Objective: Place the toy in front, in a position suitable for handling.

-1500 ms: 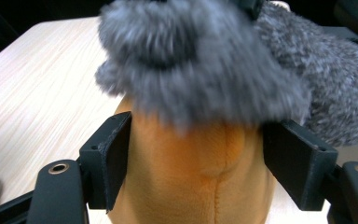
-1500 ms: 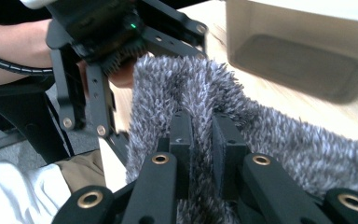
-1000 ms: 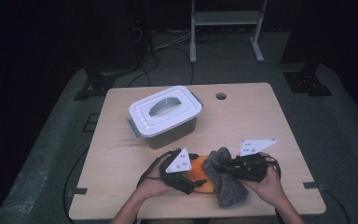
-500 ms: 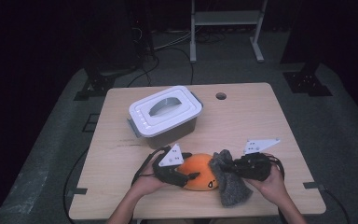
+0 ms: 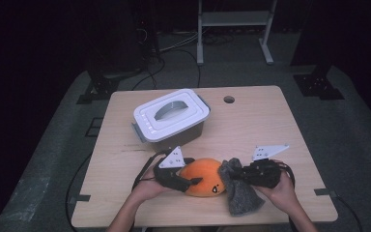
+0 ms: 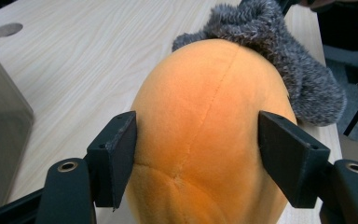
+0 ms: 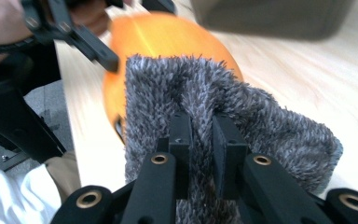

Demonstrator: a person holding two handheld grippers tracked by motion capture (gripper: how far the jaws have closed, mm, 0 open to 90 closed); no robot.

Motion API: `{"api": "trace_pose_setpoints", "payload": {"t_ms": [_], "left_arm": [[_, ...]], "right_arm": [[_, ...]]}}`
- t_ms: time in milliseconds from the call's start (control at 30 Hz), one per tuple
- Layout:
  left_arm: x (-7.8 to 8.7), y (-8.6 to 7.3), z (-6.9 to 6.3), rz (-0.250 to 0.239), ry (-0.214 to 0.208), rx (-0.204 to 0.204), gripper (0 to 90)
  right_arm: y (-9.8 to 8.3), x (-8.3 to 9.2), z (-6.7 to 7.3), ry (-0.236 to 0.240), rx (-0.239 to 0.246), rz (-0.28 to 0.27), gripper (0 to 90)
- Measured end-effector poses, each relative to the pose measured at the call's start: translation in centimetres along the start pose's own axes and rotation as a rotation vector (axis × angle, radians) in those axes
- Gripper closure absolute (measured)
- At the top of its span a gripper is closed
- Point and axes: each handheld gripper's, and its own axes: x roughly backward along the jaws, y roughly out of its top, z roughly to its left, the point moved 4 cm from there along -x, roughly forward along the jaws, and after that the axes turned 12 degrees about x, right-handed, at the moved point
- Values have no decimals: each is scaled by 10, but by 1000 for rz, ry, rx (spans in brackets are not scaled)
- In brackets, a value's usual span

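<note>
Since the earlier high view, both of our hands have come a little lower and nearer the table's front edge, and our left gripper [image 5: 186, 182] has drawn its jaws in around the orange plush toy [image 5: 204, 177], which now lies more in the open between our two tools. We see in the left gripper view that its two black pads [image 6: 119, 156] press on either flank of the orange body, the seam of the toy running up the middle between them, so we hold the toy at a medium spread. Beyond the far end of that toy, past our left jaws, lies the grey fuzzy cloth [image 6: 279, 51], touching the toy's far end.

Our right gripper [image 5: 235, 176] is closed narrow on that grey cloth [image 7: 223, 112]: in the right gripper view the two pads stand almost together with a pinched ridge of the fuzzy fabric between them, and the rest of the cloth spreads out ahead of and below the jaws. Straight beyond the cloth, as that gripper looks, sits the orange toy [image 7: 163, 39], with the left gripper's jaw crossing in front of it at the upper left.

Further off, beyond our left gripper and well apart from it, stands the grey box with a white lid [image 5: 171, 117] on the wooden table [image 5: 270, 121]
</note>
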Motion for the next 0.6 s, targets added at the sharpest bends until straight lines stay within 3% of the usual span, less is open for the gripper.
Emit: {"api": "trace_pose_setpoints", "payload": {"t_ms": [67, 233, 300, 600], "left_arm": [[0, 0, 0, -1, 1, 1, 301], [-1, 0, -1, 2, -2, -10, 295], [-1, -1, -1, 4, -5, -7, 293], [1, -2, 3, 6, -7, 13, 286]], "right_arm": [[-1, 2, -2, 2, -13, -4, 790], [12, 4, 5, 10, 13, -53, 790], [12, 1, 7, 14, 25, -38, 789], [-2, -2, 0, 19, -17, 15, 787]]}}
